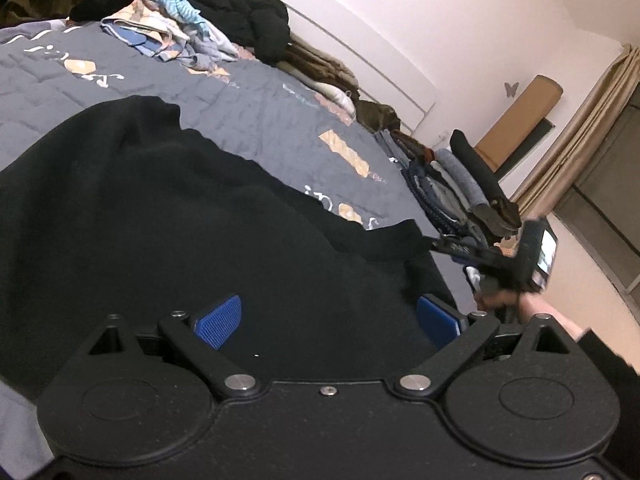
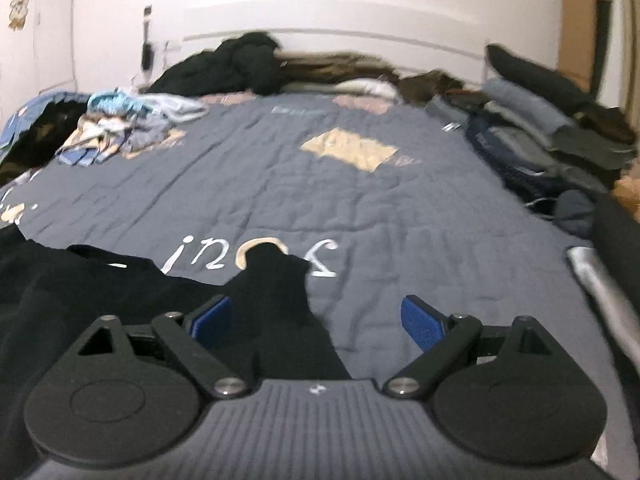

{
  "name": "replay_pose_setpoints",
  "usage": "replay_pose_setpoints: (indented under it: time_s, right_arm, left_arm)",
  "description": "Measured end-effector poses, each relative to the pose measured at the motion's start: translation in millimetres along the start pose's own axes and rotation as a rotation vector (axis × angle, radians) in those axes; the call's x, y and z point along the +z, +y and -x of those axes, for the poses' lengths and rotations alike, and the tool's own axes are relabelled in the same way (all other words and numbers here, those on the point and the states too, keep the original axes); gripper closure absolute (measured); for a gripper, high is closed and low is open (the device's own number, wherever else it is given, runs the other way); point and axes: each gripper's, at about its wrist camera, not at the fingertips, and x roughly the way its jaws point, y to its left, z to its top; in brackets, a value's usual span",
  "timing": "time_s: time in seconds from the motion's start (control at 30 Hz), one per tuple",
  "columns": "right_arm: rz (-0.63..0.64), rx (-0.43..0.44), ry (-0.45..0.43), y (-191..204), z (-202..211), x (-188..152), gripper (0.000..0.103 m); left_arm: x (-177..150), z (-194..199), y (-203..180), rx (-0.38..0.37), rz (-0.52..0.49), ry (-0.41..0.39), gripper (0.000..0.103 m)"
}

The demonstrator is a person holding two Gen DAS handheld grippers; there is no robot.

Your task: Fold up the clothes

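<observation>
A black garment (image 1: 160, 216) lies spread over the near part of a grey-blue quilted bed (image 1: 256, 112). My left gripper (image 1: 328, 320) hovers just above it, blue pads wide apart and open, nothing pinched. In the left wrist view a hand holds my right gripper (image 1: 438, 245) at the garment's right corner. The right wrist view shows that gripper (image 2: 318, 320) open, with a narrow strip of the black garment (image 2: 276, 296) running between the fingers, closer to the left pad (image 2: 212, 320). The rest of the garment spreads off to the left.
A loose heap of light clothes (image 2: 120, 128) sits at the far left, and a black jacket (image 2: 240, 64) by the headboard. A stack of folded clothes (image 2: 540, 136) lines the right edge. A silver bar (image 2: 600, 292) stands at the right. Bare quilt (image 2: 320, 184) fills the middle.
</observation>
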Motion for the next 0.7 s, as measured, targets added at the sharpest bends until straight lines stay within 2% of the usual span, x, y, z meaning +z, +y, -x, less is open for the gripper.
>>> replay_pose_setpoints:
  time_s: [0.07, 0.13, 0.17, 0.2, 0.27, 0.4, 0.5, 0.57, 0.6, 0.67, 0.7]
  right_arm:
    - [0.029, -0.012, 0.027, 5.4, -18.3, 5.2, 0.013]
    - [0.04, -0.003, 0.058, 9.3, -33.4, 9.0, 0.019]
    - [0.034, 0.017, 0.071, 10.4, -39.1, 10.8, 0.034]
    - [0.023, 0.028, 0.082, 11.1, -43.5, 11.6, 0.061]
    - [-0.019, 0.034, 0.088, 7.2, -48.3, 13.4, 0.086]
    - [-0.125, 0.025, 0.083, -7.1, -53.1, 16.9, 0.09]
    - [-0.204, 0.018, 0.079, -17.8, -56.7, 19.6, 0.089]
    - [-0.235, 0.001, 0.082, -22.0, -61.0, 20.6, 0.085]
    - [-0.183, -0.037, 0.109, -15.0, -69.2, 18.3, 0.078]
    - [-0.145, -0.02, 0.166, -7.6, -78.8, 15.2, 0.07]
    - [-0.156, -0.001, 0.16, -7.3, -75.2, 15.2, 0.069]
  left_arm:
    - [1.8, -0.5, 2.3, 0.004, 0.009, -0.001, 0.008]
    - [3.6, -0.9, 4.7, 0.008, 0.017, -0.003, 0.008]
    - [4.8, -1.0, 6.3, 0.01, 0.02, -0.005, 0.008]
    - [5.9, -1.1, 7.8, 0.012, 0.023, -0.007, 0.008]
    - [7.2, -2.1, 10.6, 0.023, 0.035, -0.007, 0.008]
    - [10.0, -0.4, 13.9, 0.027, 0.065, -0.024, 0.008]
    - [11.9, -1.3, 13.2, 0.026, 0.065, -0.028, 0.008]
    - [11.0, -3.6, 11.7, 0.029, 0.048, -0.017, 0.008]
    - [10.1, -4.7, 11.2, 0.038, 0.035, -0.009, 0.008]
    - [9.1, -5.8, 11.1, 0.055, 0.022, -0.007, 0.008]
    - [9.0, -6.0, 11.3, 0.061, 0.019, -0.006, 0.008]
